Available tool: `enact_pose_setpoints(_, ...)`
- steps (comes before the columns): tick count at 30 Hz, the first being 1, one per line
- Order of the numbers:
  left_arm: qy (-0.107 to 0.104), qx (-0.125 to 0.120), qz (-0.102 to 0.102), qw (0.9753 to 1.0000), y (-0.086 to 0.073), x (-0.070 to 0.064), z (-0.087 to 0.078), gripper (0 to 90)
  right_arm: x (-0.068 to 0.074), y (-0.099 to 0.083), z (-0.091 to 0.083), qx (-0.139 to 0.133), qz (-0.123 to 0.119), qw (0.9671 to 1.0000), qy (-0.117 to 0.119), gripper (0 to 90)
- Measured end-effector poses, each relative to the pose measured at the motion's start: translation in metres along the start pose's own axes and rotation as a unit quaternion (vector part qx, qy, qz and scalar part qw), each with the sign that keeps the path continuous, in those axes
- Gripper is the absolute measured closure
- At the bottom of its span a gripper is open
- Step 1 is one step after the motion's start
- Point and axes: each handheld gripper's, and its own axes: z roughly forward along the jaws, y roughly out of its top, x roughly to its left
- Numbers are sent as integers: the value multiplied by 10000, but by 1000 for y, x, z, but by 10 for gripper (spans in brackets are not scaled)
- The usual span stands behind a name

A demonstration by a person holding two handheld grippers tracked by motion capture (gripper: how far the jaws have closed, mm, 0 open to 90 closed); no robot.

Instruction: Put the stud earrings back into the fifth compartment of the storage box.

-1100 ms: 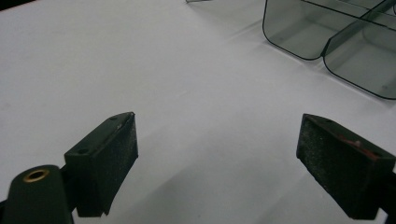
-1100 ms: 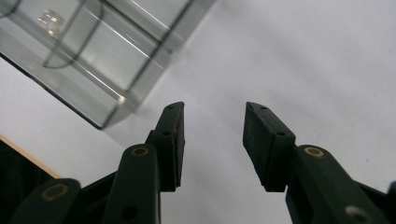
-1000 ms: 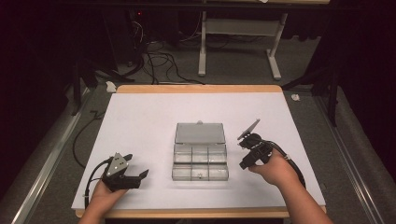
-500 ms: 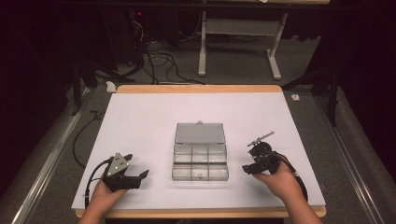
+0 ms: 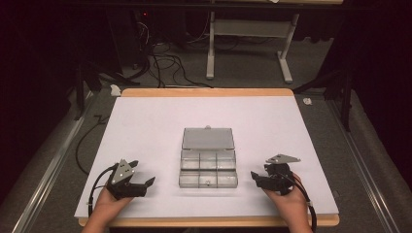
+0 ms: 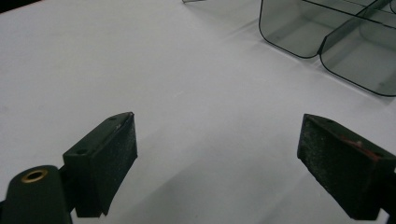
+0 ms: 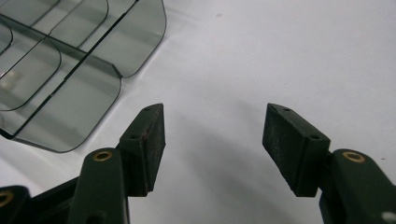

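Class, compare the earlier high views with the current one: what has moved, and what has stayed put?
The right gripper drew back from beside the box toward the near table edge and turned level, jaws open and empty. The left gripper stayed where it was, open. The box, lid open, did not move.

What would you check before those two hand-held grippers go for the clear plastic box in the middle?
1. Left hand-held gripper open with nothing between its jaws: ok.
2. Right hand-held gripper open with nothing between its jaws: ok.
3. Clear plastic box lies flat on the white table with its lid folded back: ok.
4. Both grippers rest apart from the box, one on each side: ok.
5. Compartments hold anything: cannot tell for all of them; those seen from the gripper views look bare.
6. White surface between each gripper and the box has nothing in the way: ok.
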Motion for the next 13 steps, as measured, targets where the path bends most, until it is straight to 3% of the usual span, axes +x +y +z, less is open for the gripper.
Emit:
enact_pose_setpoints(2,3,-14,-23,10000,0,0,0,126,-2,-3,-2,-184,-39,9998,-29,370)
enact_pose_setpoints(3,8,-23,-37,10000,0,1,0,124,-2,-6,-2,-320,58,9994,-117,368)
enact_pose_setpoints(5,-5,-55,-135,9999,-1,3,-1,125,-2,-12,2,-510,247,9984,9,358)
enact_pose_setpoints(7,-2,-52,-166,9998,0,3,-1,126,-1,-10,6,-443,248,9987,-27,338)
enact_pose_setpoints(10,41,-21,-99,9999,0,1,0,126,-3,-7,5,-590,278,9979,20,337)
enact_pose_setpoints(13,56,-10,-65,10000,0,1,0,127,-4,-9,5,-491,187,9986,-59,325)
